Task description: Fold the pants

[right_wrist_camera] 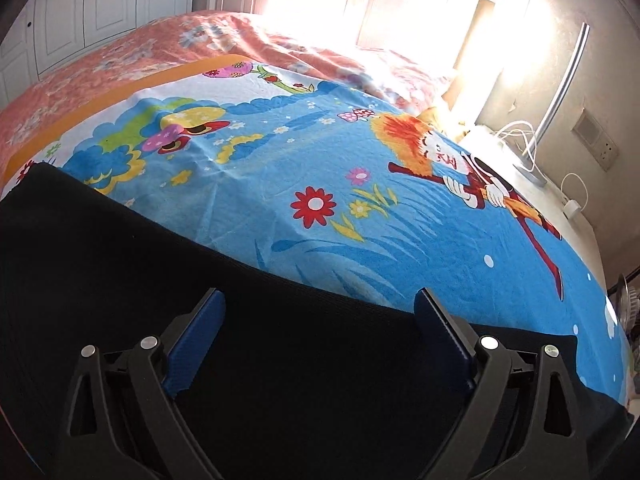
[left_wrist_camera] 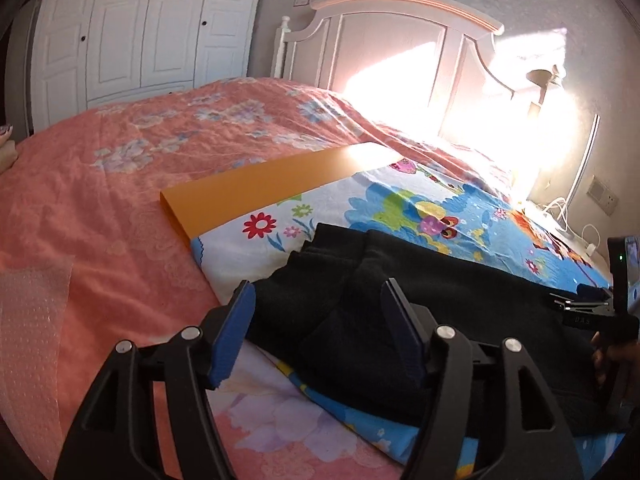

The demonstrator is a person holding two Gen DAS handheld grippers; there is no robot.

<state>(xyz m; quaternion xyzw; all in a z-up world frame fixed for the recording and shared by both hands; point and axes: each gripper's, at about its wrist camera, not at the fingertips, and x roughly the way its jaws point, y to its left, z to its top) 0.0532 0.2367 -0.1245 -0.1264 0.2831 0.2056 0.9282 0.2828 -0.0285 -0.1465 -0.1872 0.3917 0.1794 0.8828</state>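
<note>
Black pants [left_wrist_camera: 440,312] lie on a bright cartoon-print cloth [left_wrist_camera: 400,204] spread on the bed. In the left wrist view their bunched left end sits just ahead of my left gripper [left_wrist_camera: 320,292], which is open and empty, its blue pads on either side of the folds. In the right wrist view the pants [right_wrist_camera: 160,280] fill the lower left. My right gripper [right_wrist_camera: 320,300] is open and empty, just above the flat black fabric near its far edge. The right gripper's body also shows in the left wrist view [left_wrist_camera: 592,308] at the right edge.
An orange-bordered edge [left_wrist_camera: 260,192] of the cartoon cloth lies over a pink floral bedspread [left_wrist_camera: 120,200]. A white headboard [left_wrist_camera: 400,40] stands behind, a white wardrobe [left_wrist_camera: 140,28] at the left. A bedside table with a lamp and white cables [right_wrist_camera: 520,140] stands at the right.
</note>
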